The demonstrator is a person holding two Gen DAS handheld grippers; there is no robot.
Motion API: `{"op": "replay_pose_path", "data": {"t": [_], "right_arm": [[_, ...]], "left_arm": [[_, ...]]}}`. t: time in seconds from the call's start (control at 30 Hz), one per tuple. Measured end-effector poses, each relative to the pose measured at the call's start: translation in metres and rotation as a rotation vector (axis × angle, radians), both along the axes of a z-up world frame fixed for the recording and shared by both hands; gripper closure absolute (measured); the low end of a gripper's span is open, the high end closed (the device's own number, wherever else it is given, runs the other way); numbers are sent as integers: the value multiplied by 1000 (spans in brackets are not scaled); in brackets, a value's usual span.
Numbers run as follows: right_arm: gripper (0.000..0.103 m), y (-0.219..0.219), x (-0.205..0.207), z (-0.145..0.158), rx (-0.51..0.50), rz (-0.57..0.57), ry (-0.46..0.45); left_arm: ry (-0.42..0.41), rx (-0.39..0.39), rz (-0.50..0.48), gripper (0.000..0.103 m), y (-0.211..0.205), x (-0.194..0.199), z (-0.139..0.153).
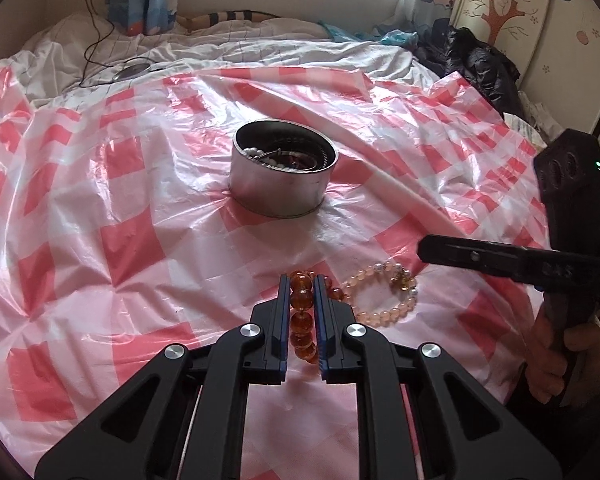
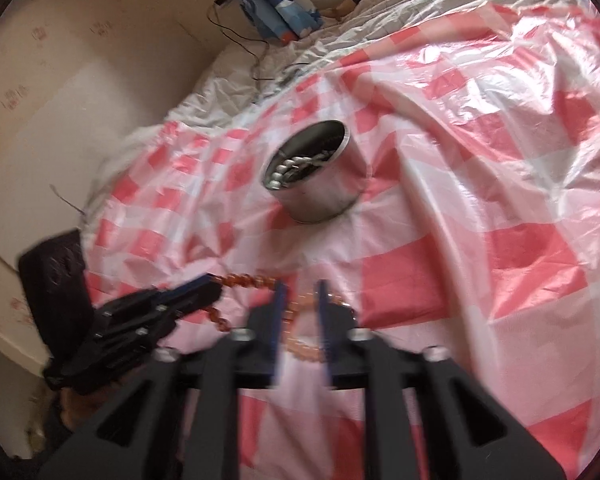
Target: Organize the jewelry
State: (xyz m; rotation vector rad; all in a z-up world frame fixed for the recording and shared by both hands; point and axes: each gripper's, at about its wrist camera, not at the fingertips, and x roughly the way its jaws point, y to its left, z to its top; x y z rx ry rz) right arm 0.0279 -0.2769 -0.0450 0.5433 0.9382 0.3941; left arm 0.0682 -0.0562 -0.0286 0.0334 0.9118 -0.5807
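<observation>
The left hand-held gripper (image 1: 302, 282) is clamped on the amber bead bracelet (image 1: 302, 316), whose beads are pinched between the blue-lined fingers, with the rest of the strand hanging toward the checked plastic sheet (image 1: 100, 208) that is spread over the bed (image 1: 260, 46). Just beside it, at the near edge of the bed, the pale pink bead bracelet (image 1: 384, 294) is laid flat on the sheet, touching the amber strand. The right hand-held gripper (image 2: 301, 286) is held with its jaws parted over the pink bracelet, part of whose loop is seen between the fingers; no pressing of the pads on it is shown. Toward the middle of the bed, well apart from both bracelets, the round metal tin (image 1: 283, 172) is stood upright, with pale beads and other jewelry inside. A hand (image 1: 568, 356) is seen wrapped around the right gripper's handle.
</observation>
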Motion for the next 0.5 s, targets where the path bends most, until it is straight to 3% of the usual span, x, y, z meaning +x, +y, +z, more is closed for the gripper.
{"op": "replay_pose_path", "data": {"t": [0.03,0.17,0.23,0.3,0.37,0.4,0.5], "right_arm": [[44,2,-1,0,-49,-14,-1],[44,16,-1,-1,-235,-15,-16],[44,27,-1,-5,-336,-1,-11],[44,36,0,-11,-415,17,-3],[44,49,0,-17,-502,52,-8],[46,56,-3,-19,-539,75,-20],[75,70,-5,-23,-553,150,-34]], "left_arm": [[9,13,19,93,2,4,-4],[33,31,73,89,7,16,-18],[31,53,89,69,7,19,-24],[35,104,101,56,3,21,-31],[47,145,95,55,-1,21,-39],[42,153,89,53,-2,19,-39],[45,167,68,56,-4,16,-39]]}}
